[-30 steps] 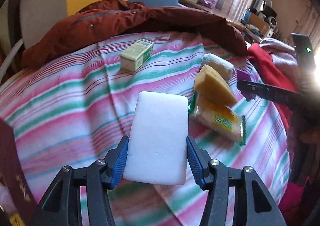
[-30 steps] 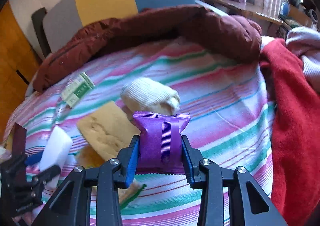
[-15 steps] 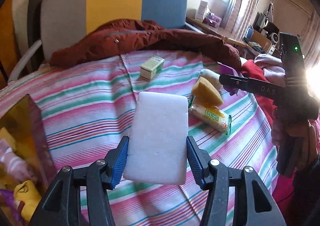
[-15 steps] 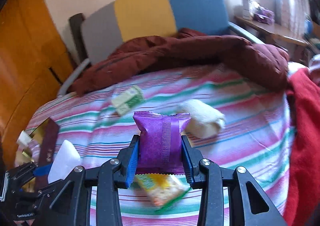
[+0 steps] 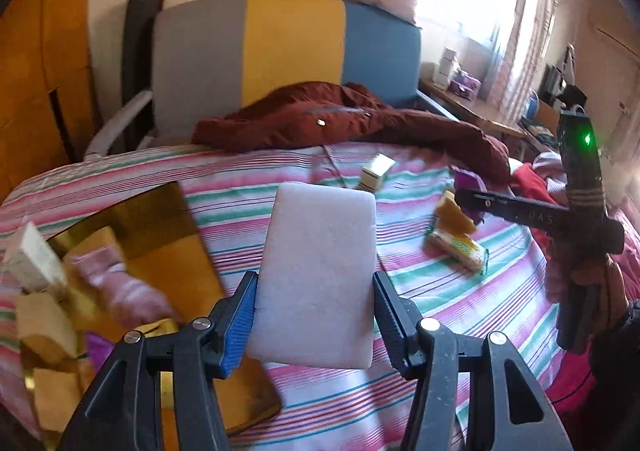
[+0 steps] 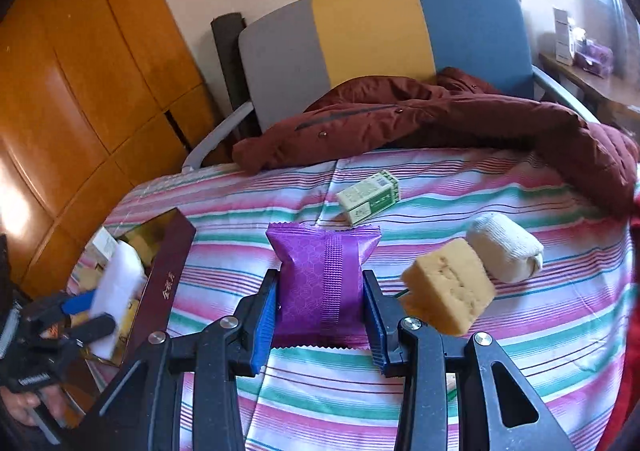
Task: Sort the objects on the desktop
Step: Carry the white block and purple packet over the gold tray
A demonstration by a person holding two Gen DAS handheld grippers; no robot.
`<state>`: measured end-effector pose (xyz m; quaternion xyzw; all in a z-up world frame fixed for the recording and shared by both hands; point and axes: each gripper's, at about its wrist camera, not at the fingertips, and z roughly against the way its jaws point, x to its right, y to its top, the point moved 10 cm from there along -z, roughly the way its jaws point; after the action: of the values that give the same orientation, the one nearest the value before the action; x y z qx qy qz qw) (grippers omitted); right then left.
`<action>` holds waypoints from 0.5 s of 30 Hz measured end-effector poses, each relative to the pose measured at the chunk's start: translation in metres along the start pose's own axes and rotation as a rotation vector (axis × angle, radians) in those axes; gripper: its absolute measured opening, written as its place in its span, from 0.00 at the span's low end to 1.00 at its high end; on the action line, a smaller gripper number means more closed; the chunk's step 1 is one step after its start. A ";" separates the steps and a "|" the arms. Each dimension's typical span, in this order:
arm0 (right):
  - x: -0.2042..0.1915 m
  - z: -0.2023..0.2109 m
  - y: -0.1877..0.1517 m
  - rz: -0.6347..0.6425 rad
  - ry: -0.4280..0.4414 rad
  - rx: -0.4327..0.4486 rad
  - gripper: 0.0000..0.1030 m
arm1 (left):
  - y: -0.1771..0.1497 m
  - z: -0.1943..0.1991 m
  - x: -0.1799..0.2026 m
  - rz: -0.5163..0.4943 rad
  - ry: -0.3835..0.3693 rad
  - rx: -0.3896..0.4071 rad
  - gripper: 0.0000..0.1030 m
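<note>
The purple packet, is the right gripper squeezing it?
Touching. The right wrist view shows the right gripper with both blue pads pressed against the purple packet.

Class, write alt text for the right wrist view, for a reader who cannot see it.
The right tongs grip a purple snack packet above a striped bedcover. Behind it lie a green carton, a yellow sponge and a rolled white sock. At far left, the left tongs hold a white block over a dark red box.
</note>
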<state>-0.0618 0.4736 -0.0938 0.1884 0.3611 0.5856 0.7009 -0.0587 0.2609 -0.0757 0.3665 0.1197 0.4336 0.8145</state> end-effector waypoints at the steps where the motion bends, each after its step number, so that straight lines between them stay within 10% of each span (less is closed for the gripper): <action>1: -0.003 0.000 -0.001 -0.003 0.006 -0.005 0.38 | 0.000 0.006 -0.006 0.011 0.006 0.011 0.55; 15: -0.135 -0.007 -0.013 0.087 0.195 -0.051 0.39 | -0.026 0.051 -0.078 0.130 0.117 0.059 0.55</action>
<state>-0.0654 0.3396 -0.0689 0.1281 0.4042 0.6401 0.6407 -0.0634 0.1647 -0.0677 0.3713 0.1559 0.5024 0.7651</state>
